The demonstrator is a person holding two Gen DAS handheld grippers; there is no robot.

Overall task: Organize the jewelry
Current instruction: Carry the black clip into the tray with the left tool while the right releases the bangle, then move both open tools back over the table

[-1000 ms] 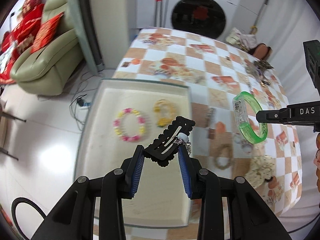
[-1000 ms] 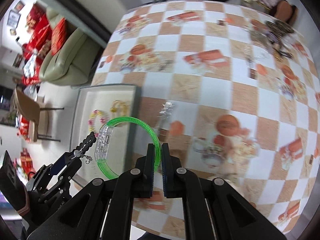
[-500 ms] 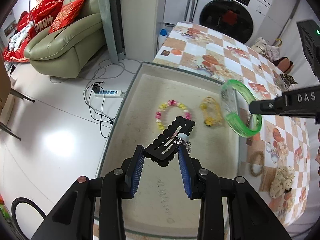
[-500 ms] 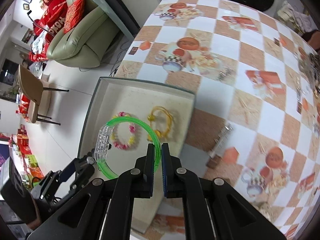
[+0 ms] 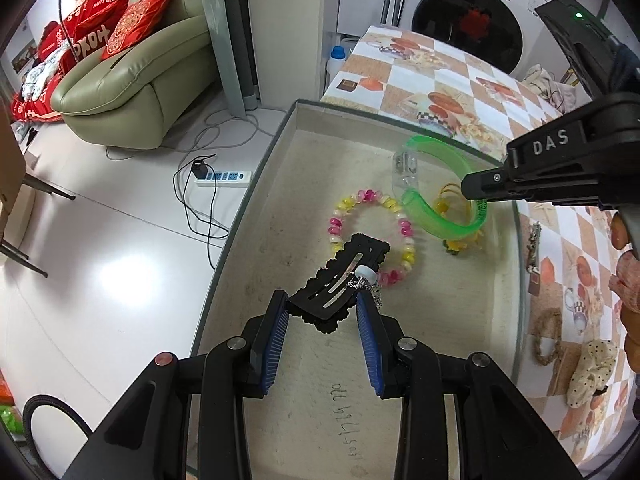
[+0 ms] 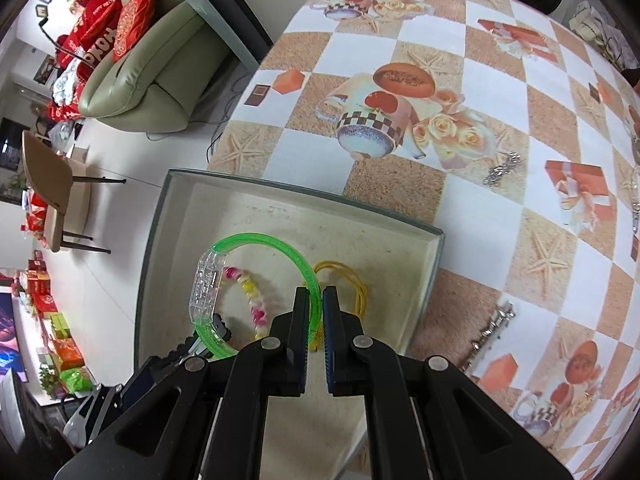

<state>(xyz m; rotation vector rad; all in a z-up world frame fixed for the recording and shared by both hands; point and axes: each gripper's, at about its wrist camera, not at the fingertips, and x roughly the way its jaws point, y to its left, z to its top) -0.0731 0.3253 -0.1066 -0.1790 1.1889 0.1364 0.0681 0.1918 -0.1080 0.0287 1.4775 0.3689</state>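
already in the tray: a pink and yellow bead bracelet (image 5: 374, 236) and a yellow cord bracelet (image 5: 454, 216) are seen lying on the floor of the shallow tray (image 5: 288, 120).
left tongs (image 5: 323, 312): they are closed on a black hair clip (image 5: 340, 286), which is held above the near part of the tray; a small silver chain (image 5: 370, 286) hangs at the clip.
right tongs (image 6: 316, 308): the rim of a green bangle (image 6: 256, 292) is pinched between them, and the bangle is held over the tray, above the two bracelets.
still on the worktop (image 6: 500, 92): a rope-like bracelet (image 5: 546, 336), a dotted scrunchie (image 5: 588, 372) and some small silver pieces (image 6: 500, 168) are seen outside the tray.
progress: it is judged that the task is near the middle; two pieces are placed, two more are carried but not yet released, and several are left.
next need: probably the bangle and the clip must be lowered and let go on a free part of the tray.
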